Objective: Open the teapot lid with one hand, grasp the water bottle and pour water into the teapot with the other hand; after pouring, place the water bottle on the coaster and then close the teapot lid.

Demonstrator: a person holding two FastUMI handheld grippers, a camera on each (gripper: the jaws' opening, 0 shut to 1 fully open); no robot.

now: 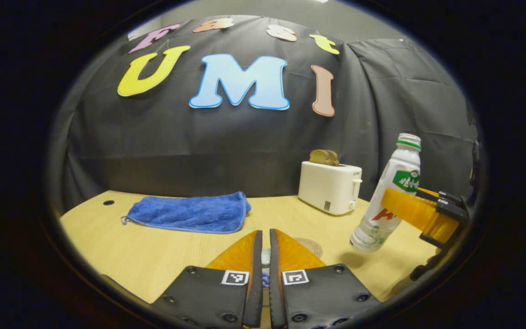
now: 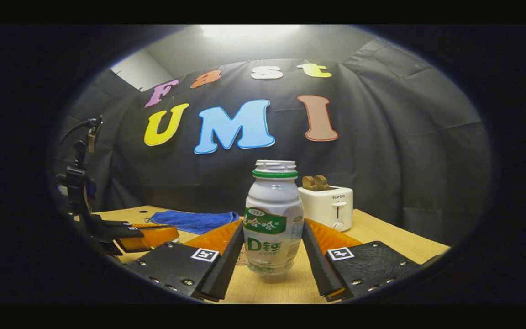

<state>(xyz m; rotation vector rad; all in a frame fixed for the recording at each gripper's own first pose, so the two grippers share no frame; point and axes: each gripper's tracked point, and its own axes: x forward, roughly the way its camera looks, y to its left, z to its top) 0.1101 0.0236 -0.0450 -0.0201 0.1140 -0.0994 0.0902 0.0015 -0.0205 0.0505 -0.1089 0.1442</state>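
Note:
In the right gripper view a white water bottle (image 2: 272, 201) with a green label and an uncapped mouth stands upright between my right gripper's (image 2: 273, 225) fingers, which press on both its sides. In the left gripper view the same bottle (image 1: 397, 178) hangs tilted above the table at the right, held by the right gripper (image 1: 395, 205), with its shadow beneath. My left gripper (image 1: 265, 234) is nearly closed on a small white piece of the teapot lid (image 1: 265, 257); the teapot itself is hidden under the fingers. A round coaster (image 1: 311, 246) lies just beyond them.
A white toaster (image 1: 329, 187) holding bread stands at the back right of the wooden table (image 1: 153, 256). A folded blue towel (image 1: 190, 212) lies at the back left. The left gripper (image 2: 171, 235) shows low at the left of the right gripper view, near the toaster (image 2: 331, 205).

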